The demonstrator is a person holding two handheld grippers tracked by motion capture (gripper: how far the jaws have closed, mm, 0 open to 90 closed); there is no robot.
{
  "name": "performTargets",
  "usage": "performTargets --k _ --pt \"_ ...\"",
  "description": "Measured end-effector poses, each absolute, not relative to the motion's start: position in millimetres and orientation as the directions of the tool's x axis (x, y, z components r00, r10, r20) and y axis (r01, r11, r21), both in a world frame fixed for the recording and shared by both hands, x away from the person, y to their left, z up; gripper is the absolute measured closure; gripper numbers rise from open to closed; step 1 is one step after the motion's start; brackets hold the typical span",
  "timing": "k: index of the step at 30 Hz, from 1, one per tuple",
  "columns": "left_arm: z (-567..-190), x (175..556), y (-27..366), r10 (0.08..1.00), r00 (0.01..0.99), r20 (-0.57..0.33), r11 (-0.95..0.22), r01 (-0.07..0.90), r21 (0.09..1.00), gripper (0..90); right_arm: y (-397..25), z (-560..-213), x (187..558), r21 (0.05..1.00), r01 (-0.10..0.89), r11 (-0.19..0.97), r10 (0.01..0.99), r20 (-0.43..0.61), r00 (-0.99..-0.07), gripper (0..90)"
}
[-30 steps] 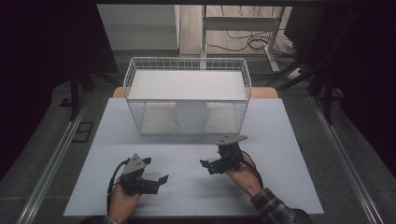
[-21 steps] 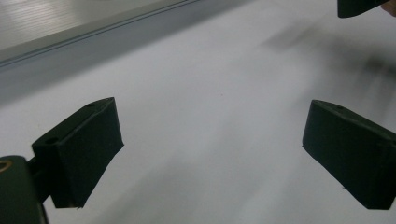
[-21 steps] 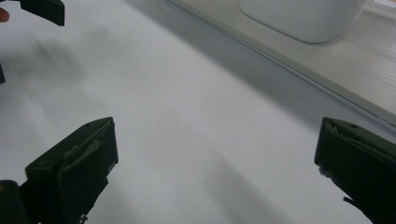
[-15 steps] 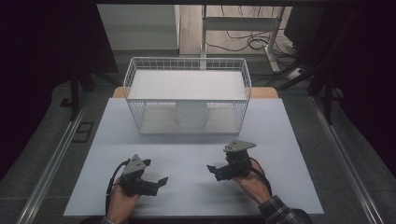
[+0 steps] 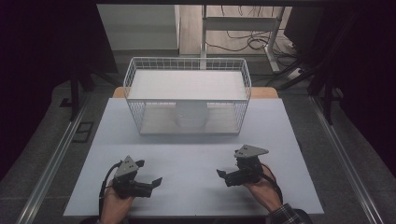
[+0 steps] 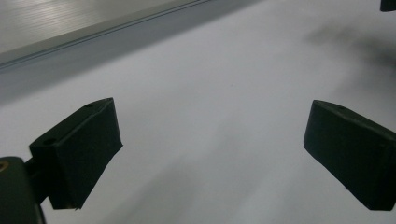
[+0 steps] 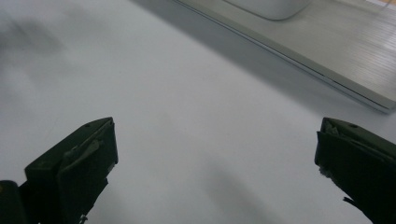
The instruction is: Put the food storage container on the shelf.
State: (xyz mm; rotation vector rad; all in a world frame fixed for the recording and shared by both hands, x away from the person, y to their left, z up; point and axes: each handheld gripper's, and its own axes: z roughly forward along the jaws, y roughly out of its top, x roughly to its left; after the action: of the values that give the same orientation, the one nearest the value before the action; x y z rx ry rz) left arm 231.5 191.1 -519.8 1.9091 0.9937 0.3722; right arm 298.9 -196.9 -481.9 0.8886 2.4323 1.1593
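Now drawn back and lowered: right claw (image 5: 223, 174), spread and empty, level with left claw (image 5: 156, 181), also spread; white cup (image 5: 191, 113) in wire basket (image 5: 135, 108) far ahead, untouched.

A pale table (image 5: 196, 140) is sitting on grey flooring (image 5: 42, 163), with metal rails (image 5: 51, 168) running along both sides. Darkness is closing in left and right. Beyond the far edge, cables (image 5: 243, 42) are lying on a lit wooden floor (image 5: 191, 28) by a white frame (image 5: 243, 23).
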Motion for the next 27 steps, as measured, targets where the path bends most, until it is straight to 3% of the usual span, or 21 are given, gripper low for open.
performTargets --k 27 --pt "-520.2 204.3 226.7 0.816 0.551 -0.173 -0.173 0.520 0.837 1.6 -255.6 -481.1 270.2 0.789 0.465 0.402 0.759 -0.004 -0.651 0.0"
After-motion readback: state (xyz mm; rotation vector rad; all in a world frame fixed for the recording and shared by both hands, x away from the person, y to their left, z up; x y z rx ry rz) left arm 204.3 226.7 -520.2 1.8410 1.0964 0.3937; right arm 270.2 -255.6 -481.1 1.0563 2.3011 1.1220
